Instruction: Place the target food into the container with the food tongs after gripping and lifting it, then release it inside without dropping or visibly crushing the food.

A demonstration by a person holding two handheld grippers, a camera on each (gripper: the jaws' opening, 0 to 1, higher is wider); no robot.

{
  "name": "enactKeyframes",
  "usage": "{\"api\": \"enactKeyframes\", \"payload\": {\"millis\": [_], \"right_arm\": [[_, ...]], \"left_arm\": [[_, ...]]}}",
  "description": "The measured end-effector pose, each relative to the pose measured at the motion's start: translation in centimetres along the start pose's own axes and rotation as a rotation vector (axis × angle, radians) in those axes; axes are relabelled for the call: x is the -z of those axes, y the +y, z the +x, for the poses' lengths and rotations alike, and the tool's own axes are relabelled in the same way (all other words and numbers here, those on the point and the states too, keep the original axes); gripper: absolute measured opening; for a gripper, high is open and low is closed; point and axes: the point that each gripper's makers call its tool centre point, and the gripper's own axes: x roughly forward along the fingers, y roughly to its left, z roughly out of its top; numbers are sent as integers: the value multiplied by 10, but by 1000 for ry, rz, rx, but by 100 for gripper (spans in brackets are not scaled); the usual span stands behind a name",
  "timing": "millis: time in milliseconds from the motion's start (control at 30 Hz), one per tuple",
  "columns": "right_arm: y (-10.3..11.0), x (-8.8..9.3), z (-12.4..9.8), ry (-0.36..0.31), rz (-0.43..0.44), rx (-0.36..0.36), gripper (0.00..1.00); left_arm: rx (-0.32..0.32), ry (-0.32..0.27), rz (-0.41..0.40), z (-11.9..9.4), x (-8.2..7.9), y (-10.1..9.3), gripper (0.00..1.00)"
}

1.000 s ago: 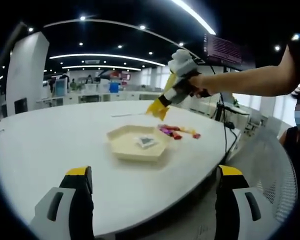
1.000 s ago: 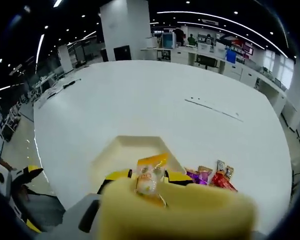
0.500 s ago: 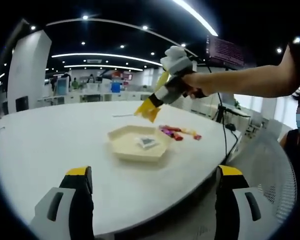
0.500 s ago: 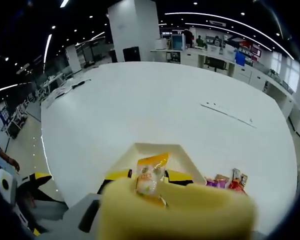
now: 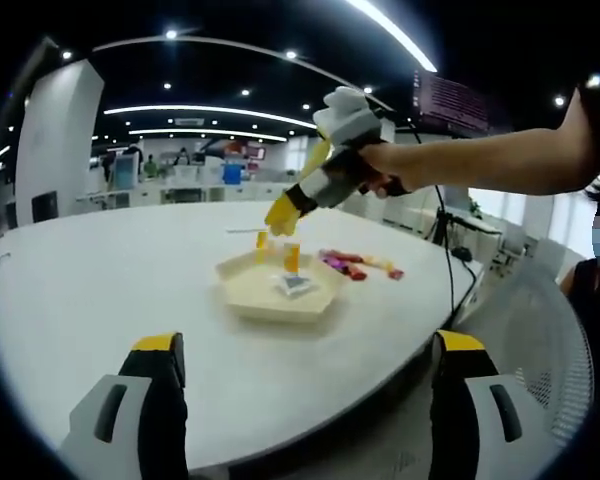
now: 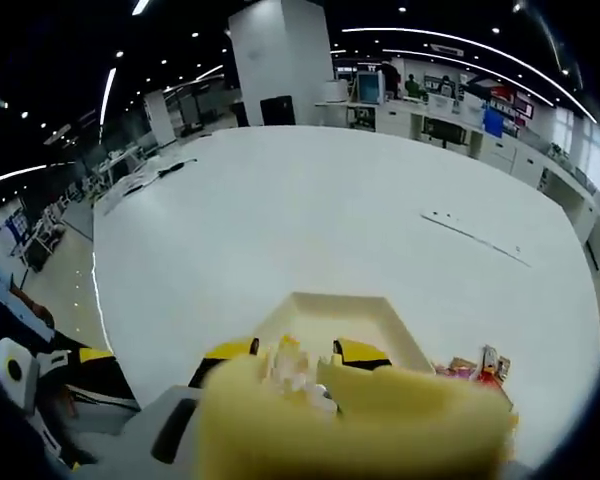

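- Your left gripper (image 5: 300,400) sits low and well short of the tray, its two yellow-tipped jaws spread wide with nothing between them.
- From the left gripper view you see your right gripper (image 5: 332,178) from the side, held in your hand above the far edge of the cream hexagonal tray (image 5: 252,296) on the white table (image 5: 100,290).
- The yellow food tongs (image 5: 283,208) slant down from that gripper toward the tray; their tips stand slightly apart.
- An orange snack packet (image 5: 291,258) is upright just below the tong tips, over the tray's inside, beside a small dark-printed packet (image 5: 295,285) lying in the tray. Whether the orange packet touches the tongs or the tray floor cannot be told.
- The right gripper view looks down the tongs (image 6: 355,425): the tray (image 6: 380,320) lies just past them, and a pale crinkled wrapper (image 6: 290,368) shows at the gap between the arms.
- The right gripper's own jaws press on the tong arms.
- A heap of red and purple snack packets (image 5: 358,265) lies on the table near the tray's side.
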Motion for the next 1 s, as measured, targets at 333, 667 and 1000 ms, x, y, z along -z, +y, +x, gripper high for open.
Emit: {"api": "enactKeyframes", "payload": {"millis": [333,667,1000], "right_arm": [[-8,8,-8,4,-1,9,30],[-54,38,-31,41,6,70,31],[-120,88,-72,75,69,177,31]], "left_arm": [[-6,-5,3,-1,-1,1,99],[-18,-2,-1,-1,0,3,98],[-2,3,-1,-1,0,0,96]]}}
